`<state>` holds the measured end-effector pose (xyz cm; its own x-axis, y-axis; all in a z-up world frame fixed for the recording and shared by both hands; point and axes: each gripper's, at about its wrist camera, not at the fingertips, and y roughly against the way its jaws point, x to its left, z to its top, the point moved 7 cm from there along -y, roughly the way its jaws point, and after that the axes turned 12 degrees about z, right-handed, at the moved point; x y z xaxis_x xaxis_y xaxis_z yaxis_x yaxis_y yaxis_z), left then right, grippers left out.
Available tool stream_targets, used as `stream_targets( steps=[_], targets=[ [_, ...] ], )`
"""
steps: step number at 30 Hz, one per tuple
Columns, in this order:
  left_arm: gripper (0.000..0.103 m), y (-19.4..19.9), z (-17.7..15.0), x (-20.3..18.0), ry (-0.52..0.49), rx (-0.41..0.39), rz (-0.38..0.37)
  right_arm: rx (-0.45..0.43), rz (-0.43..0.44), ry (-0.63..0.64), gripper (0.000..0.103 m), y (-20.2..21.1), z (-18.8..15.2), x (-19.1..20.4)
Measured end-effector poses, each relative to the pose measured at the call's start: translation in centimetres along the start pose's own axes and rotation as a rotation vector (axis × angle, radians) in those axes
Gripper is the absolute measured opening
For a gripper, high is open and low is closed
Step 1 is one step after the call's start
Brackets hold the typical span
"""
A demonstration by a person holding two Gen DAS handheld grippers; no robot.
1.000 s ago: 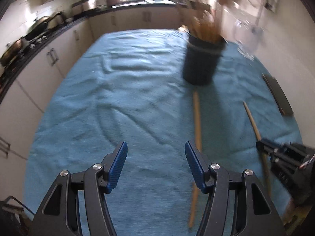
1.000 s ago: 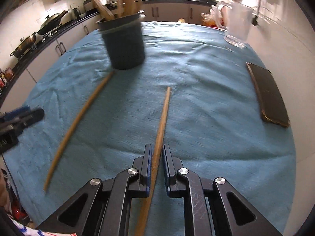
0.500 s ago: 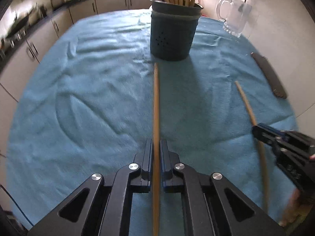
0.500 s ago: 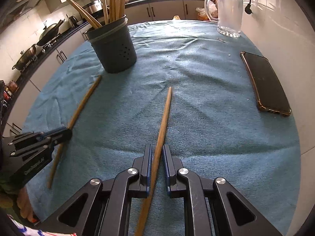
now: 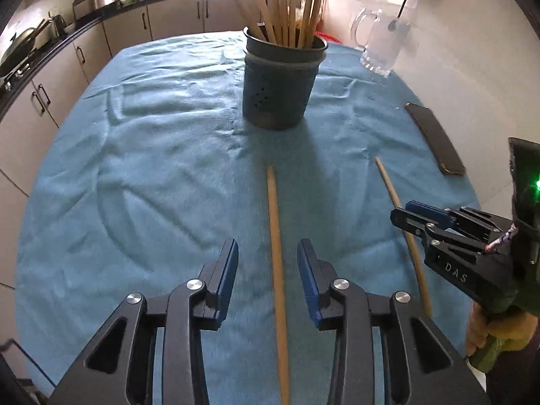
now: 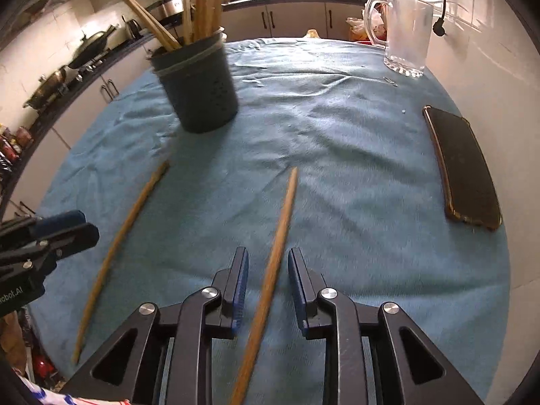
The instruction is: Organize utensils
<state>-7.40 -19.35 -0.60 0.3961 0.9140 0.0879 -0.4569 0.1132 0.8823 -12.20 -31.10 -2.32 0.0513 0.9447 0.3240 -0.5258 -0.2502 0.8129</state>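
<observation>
Letting go, both claws now stand spread where half a second ago each was pinched on a wooden stick: the left claw [image 5: 267, 266] straddles the left stick [image 5: 276, 253] and the right claw [image 6: 268, 271] straddles the right stick [image 6: 270, 270], both sticks lying loose on the blue-clothed bench [image 5: 152, 155], well short of the holder [image 5: 281, 81] in the upper middle of the frame, so I reckon neither is sorted yet. The right wrist view alone shows the whole phone [image 6: 467, 168] at right; the left view shows the holder's bundle of sticks [image 5: 287, 3] more squarely.
</observation>
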Motion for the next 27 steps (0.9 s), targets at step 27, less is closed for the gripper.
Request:
stream_targets(
  steps=[27],
  targets=[
    [0.007, -2.4, 4.9, 0.7, 0.042, -0.051, -0.039, -0.147, 0.013, -0.019, 0.005, 0.5, 5.9, 0.6]
  ],
)
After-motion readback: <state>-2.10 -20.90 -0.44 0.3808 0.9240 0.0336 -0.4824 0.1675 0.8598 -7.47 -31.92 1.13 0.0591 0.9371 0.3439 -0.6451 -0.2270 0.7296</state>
